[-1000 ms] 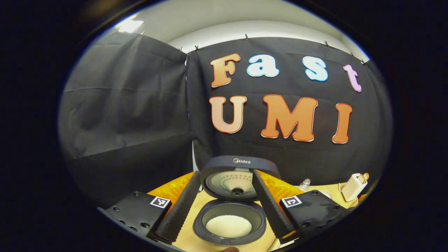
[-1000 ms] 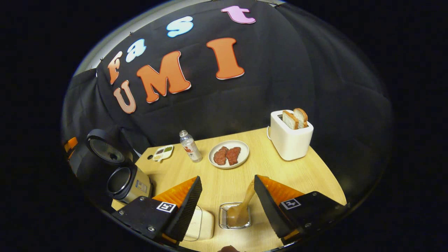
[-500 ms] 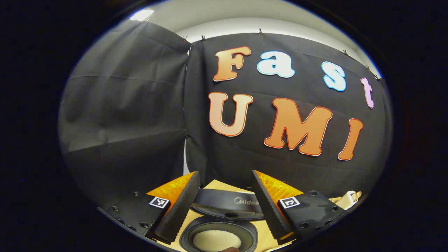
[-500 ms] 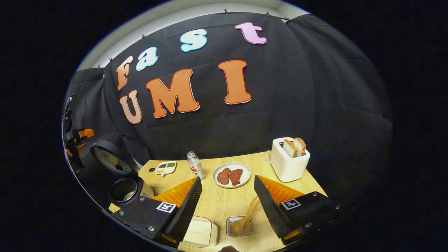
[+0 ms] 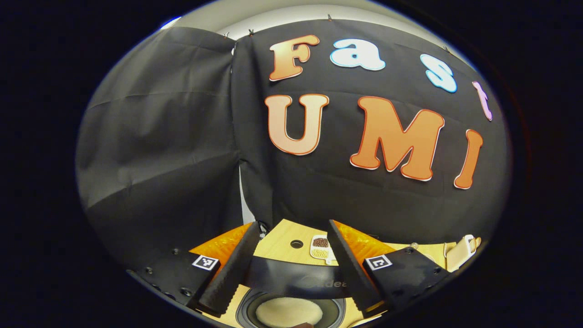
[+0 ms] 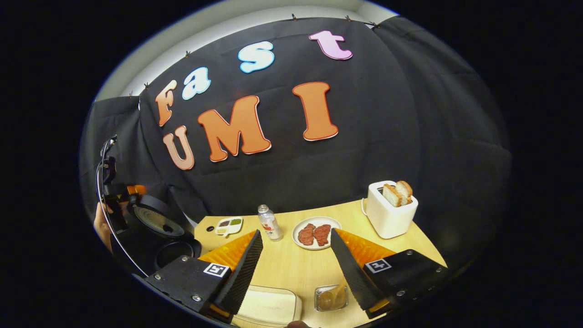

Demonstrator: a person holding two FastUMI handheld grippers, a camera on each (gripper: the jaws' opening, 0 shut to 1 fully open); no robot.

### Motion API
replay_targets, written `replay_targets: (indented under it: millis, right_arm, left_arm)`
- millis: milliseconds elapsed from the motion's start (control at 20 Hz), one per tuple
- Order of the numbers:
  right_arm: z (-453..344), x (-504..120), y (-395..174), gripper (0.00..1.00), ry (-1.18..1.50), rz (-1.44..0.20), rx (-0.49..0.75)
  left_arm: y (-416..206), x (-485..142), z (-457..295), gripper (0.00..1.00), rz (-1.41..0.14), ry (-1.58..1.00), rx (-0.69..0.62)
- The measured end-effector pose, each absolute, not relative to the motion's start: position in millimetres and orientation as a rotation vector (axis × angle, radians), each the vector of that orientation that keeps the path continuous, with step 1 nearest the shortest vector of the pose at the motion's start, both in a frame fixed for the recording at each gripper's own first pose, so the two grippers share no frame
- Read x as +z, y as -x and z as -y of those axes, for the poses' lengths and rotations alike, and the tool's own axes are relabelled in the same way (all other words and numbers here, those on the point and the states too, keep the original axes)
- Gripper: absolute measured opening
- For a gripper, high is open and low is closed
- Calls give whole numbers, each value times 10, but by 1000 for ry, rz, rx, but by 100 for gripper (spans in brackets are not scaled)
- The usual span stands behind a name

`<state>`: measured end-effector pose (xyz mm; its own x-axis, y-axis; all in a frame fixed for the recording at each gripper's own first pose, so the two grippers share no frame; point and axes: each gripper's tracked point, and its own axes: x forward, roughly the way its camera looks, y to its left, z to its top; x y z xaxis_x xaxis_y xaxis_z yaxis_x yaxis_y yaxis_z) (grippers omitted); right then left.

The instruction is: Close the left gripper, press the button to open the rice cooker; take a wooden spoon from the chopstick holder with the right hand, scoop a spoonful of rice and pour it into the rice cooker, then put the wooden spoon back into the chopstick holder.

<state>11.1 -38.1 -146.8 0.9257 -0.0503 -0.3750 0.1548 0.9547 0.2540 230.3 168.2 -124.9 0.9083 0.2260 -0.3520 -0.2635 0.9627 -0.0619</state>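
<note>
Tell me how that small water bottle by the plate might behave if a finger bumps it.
The bottle stands upright, tall and narrow, so it would probably tip easily. Once down, its round body would likely roll, perhaps toward the plate beside it.

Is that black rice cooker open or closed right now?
Open. In the right gripper view the rice cooker has its lid tipped up behind the pot. The left gripper view shows white rice inside.
</note>
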Motion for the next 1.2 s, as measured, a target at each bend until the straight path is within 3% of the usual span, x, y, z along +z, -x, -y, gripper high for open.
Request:
replay_targets:
  millis: [500, 800, 1150, 1200]
  right_arm:
    - [63, -1550, -117, 93, -287, -399, 21]
    - [101, -1662, -14, 93, -274, -425, 41]
    - [26, -1704, 8, 93, -277, -435, 69]
    - [-3, -1696, 14, 93, -278, -435, 79]
  left_arm:
    - [-1661, -1761, -1601, 100, -605, 59, 289]
    - [-1162, -2508, -1447, 100, -748, -17, 292]
    - [-695, -3223, -1318, 100, -1000, 128, 251]
    - [-818, -3112, -1357, 100, -954, 114, 245]
